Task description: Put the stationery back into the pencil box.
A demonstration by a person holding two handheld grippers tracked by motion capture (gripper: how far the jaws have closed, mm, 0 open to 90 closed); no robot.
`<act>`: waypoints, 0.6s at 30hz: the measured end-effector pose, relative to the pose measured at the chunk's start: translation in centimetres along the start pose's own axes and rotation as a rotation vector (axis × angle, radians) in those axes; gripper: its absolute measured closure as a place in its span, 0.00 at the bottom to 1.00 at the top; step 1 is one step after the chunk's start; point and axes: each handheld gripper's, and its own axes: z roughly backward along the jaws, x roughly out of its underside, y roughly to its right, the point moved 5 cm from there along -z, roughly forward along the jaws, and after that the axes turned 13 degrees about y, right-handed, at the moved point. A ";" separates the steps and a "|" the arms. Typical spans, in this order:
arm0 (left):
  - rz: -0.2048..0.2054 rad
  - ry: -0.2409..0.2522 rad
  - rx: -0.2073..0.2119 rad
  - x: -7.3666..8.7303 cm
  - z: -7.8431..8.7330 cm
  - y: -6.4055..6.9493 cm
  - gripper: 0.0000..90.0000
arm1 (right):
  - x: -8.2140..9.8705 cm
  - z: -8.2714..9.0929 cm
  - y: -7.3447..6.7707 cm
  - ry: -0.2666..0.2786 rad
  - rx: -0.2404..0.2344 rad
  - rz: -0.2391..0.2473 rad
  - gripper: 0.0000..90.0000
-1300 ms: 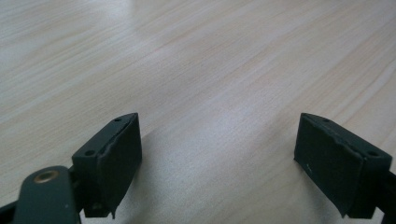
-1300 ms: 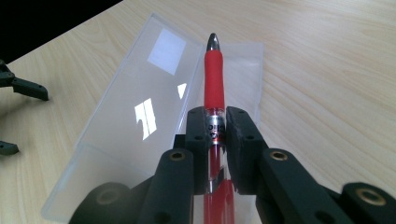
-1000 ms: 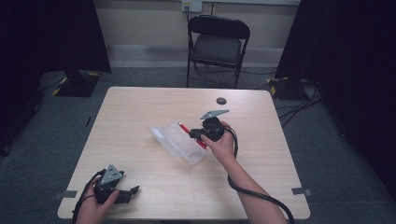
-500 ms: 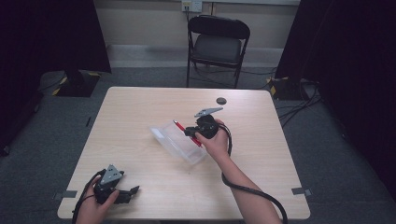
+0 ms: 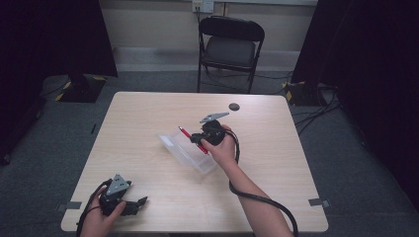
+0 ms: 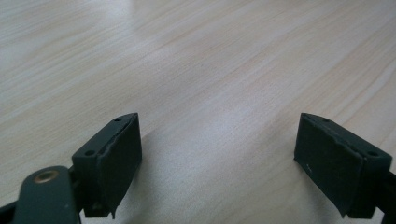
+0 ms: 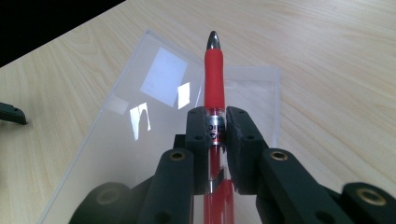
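A red pen (image 7: 214, 70) with a silver tip is clamped between the two black jaws of my right gripper (image 7: 216, 125), tip pointing away from the camera. It hangs over a clear plastic case (image 7: 140, 121) lying open on the wooden table. From above, the right gripper (image 5: 196, 139) holds the red pen (image 5: 188, 135) above the clear case (image 5: 185, 153) near the table's middle. My left gripper (image 5: 139, 203) rests at the front left corner, jaws wide apart. In the left gripper view its fingers (image 6: 114, 158) stand apart over bare wood.
A small dark round disc (image 5: 233, 106) lies near the table's far edge. A black folding chair (image 5: 230, 47) stands behind the table (image 5: 276, 163). Cables trail on the floor at the right, and a cable runs from the right gripper off the front edge.
My right gripper has carried the pen a little to the left over the clear case. The left gripper has stayed where it was.
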 end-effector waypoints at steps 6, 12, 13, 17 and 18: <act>0.000 0.000 0.000 0.0 0.0 0.0 0.16 | 0.3 -1.1 -0.2 -0.011 -0.003 0.003 0.89; 0.008 0.002 0.000 0.0 0.0 0.1 0.16 | 0.5 -1.7 -0.3 -0.013 0.003 -0.002 0.89; 0.007 0.001 0.000 0.0 0.0 0.0 0.16 | 0.5 -1.8 -0.2 -0.012 0.005 -0.003 0.89; 0.008 0.001 0.000 0.0 0.0 0.1 0.16 | 0.6 -2.1 -0.1 -0.009 0.010 0.000 0.89; 0.007 0.002 0.000 0.0 0.0 0.1 0.16 | 0.7 -2.2 -0.1 -0.011 0.012 -0.001 0.89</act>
